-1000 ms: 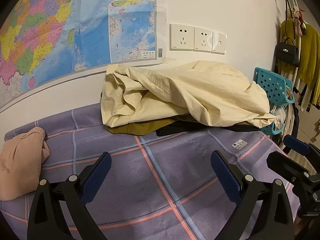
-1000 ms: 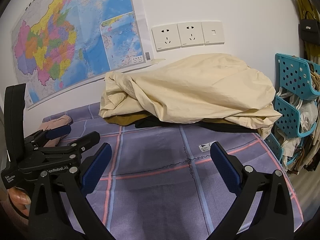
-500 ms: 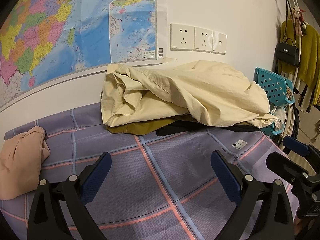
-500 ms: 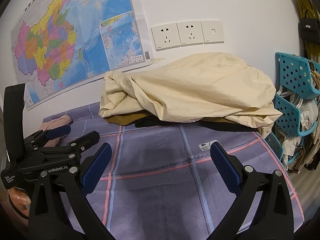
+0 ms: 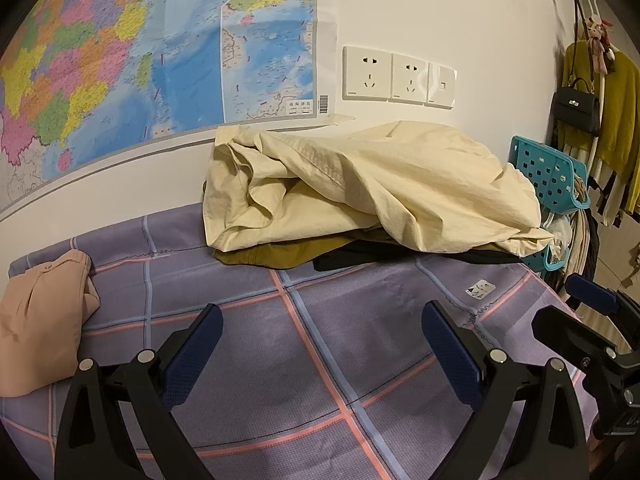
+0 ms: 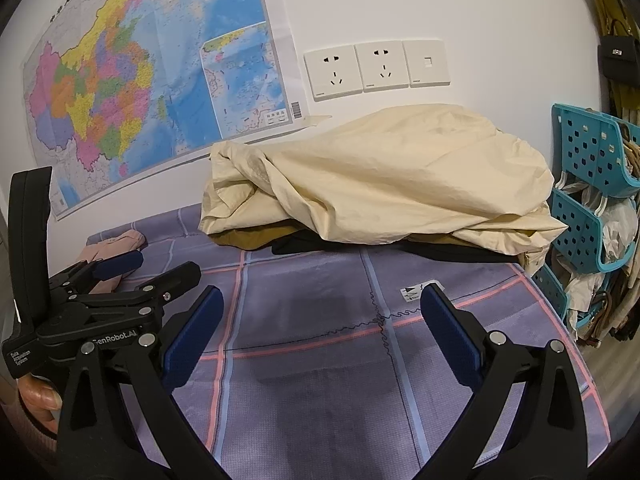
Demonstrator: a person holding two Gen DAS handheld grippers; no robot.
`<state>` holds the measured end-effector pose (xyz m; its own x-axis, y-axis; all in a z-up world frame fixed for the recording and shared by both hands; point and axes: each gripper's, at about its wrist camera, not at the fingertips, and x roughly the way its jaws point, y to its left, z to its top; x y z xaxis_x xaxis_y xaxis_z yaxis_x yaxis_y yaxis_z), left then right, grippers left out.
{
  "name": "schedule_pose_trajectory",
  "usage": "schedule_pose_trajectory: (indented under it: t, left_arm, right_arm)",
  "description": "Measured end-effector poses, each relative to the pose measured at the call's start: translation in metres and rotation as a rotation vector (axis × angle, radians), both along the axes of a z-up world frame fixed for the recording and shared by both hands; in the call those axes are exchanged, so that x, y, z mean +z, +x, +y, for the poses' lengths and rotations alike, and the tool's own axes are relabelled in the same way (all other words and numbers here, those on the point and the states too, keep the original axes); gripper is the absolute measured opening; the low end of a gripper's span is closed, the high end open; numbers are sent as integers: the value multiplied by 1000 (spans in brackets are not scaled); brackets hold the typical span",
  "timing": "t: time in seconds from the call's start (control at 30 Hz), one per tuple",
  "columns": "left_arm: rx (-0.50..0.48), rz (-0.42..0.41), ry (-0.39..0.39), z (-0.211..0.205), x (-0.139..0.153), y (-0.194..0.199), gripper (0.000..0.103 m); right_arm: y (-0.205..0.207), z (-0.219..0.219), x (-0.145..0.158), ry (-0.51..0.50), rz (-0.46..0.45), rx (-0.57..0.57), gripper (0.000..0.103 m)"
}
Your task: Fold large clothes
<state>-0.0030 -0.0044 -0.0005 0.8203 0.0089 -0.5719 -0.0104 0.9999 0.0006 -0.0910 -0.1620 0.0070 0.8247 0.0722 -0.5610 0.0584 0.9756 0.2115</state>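
Cream cotton, thin and heavily creased, makes up the big garment (image 5: 372, 184) heaped in the upper middle of both views — the largest thing on the surface and, by the look of it, the next to be folded. I judge it light for its bulk, limp, not slippery and in no way fragile; it should drape and drag rather than hold a shape, so lifting from the middle would only bunch it further. A better hold looks to be the stitched edge or band showing at the upper left of the heap, or the loose corner trailing off at the right, one hand-held gripper on each so the cloth can be spread flat. It lies crumpled against the white wall, on top of an olive-brown garment (image 5: 280, 254) and a black one (image 5: 360, 258), whose edges peek out below it. All three rest on a purple checked cover (image 5: 320, 320) with pink and pale blue lines, bare across the lower half of the frames — room enough to fold. A smaller peach garment (image 5: 40, 320) lies at the left edge, well apart from the heap. The left hand-held gripper (image 5: 320, 352) has its blue-padded jaws spread wide and holds nothing; the right hand-held gripper (image 6: 320, 332) is likewise wide apart and empty, both short of the cream heap.
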Motion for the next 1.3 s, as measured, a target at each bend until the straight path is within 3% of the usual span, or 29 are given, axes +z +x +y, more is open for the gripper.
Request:
schedule_pose_trajectory:
  t: [0.8, 1.3]
  left_arm:
    - [5, 5, -1, 1, -2, 1, 96]
    - [33, 64, -18, 13, -11, 19, 96]
  right_arm:
    - [4, -1, -2, 0, -5, 11, 97]
    - [24, 1, 0, -46, -3, 55, 97]
